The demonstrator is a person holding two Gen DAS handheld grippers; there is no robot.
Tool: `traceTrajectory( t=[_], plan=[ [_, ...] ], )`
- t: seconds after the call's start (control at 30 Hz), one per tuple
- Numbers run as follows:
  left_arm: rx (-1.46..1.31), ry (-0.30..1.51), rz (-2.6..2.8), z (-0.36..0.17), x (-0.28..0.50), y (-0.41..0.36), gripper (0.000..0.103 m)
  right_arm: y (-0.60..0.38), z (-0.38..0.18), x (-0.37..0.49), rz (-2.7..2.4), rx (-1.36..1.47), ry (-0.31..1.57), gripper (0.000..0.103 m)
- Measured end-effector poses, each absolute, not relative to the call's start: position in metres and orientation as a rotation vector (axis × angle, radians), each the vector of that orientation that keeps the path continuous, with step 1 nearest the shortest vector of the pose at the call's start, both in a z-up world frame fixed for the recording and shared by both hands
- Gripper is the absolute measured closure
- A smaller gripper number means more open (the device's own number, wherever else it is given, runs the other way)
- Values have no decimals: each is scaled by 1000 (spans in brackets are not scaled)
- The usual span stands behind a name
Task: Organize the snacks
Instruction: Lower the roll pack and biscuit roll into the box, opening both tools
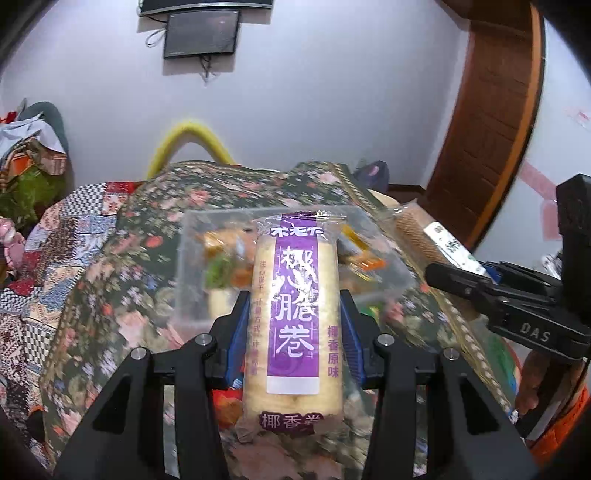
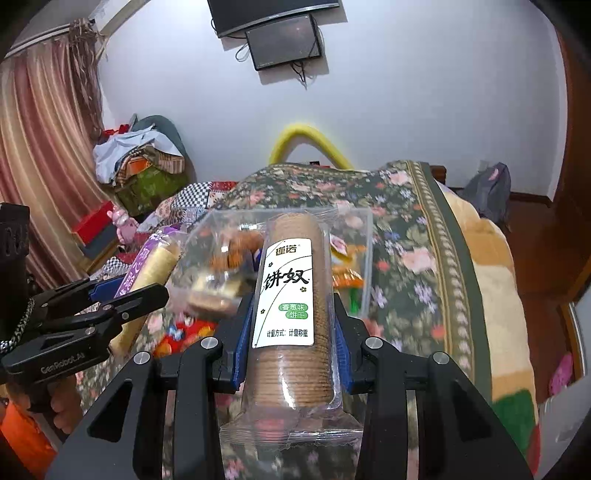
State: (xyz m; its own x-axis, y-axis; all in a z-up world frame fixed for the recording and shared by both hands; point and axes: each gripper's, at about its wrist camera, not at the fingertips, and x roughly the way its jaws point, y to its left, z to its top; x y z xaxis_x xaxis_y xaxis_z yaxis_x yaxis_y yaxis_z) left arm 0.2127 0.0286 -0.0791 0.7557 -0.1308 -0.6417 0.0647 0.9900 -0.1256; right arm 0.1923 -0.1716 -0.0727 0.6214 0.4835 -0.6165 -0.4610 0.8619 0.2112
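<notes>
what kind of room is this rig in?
Most likely a bedroom in a home. A bed under a floral quilt fills the view, a curtain hangs at the left, and a dark screen is mounted on the wall.

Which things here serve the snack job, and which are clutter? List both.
Job: purple-label roll pack in left gripper; biscuit sleeve in right gripper; clear snack box.
Clutter: floral blanket, wall monitor, yellow tube.

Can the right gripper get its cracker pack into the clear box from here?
Probably yes. The right gripper holds the cracker pack just short of the clear box, whose top looks open.
</notes>
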Motion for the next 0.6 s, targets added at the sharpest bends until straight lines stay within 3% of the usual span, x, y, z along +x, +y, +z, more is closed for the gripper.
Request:
traceTrajectory(
  t=[0.6],
  plan=[
    [-117,781,24,-118,297,86,58,-108,-103,266,582,-30,799,68]
  ],
)
